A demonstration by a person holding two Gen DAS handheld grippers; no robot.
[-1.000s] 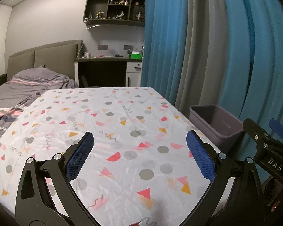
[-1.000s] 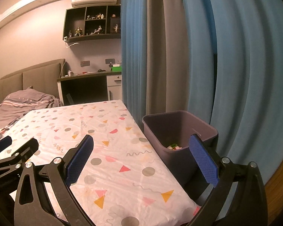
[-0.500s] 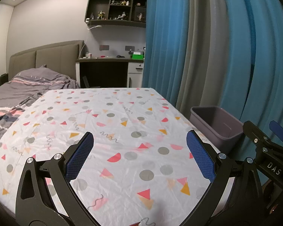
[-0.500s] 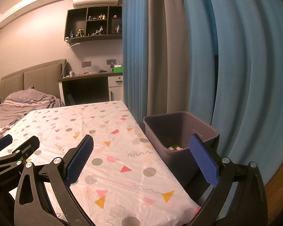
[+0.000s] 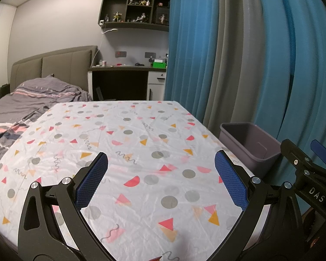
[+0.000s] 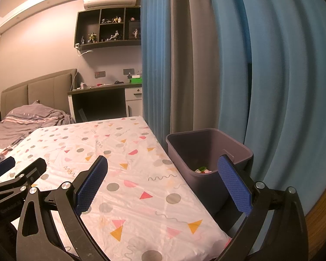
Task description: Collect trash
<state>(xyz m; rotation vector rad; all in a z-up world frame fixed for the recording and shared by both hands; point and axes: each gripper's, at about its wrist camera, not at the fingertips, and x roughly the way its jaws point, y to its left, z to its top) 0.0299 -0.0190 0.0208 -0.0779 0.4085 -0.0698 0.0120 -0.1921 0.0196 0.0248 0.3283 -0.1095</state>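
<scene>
A grey-purple plastic bin [image 6: 208, 150] stands on the floor at the right edge of the patterned table [image 6: 119, 152], and coloured scraps of trash [image 6: 202, 170] lie in its bottom. The left wrist view shows the same bin [image 5: 250, 143] at the right, its inside hidden. My left gripper [image 5: 162, 180] hovers open over the tablecloth with nothing between its blue pads. My right gripper [image 6: 163, 182] is open too, spanning the table's edge and the bin, and holds nothing. No loose trash shows on the cloth.
Blue and grey curtains [image 6: 239, 65] hang close behind the bin. A bed with grey bedding [image 5: 21, 104] adjoins the table on the left. A dark desk [image 5: 123, 80] and wall shelves [image 5: 137, 15] stand at the far wall.
Both views have drifted slightly, the scene sliding a little down and right. Both grippers stay open and empty.
</scene>
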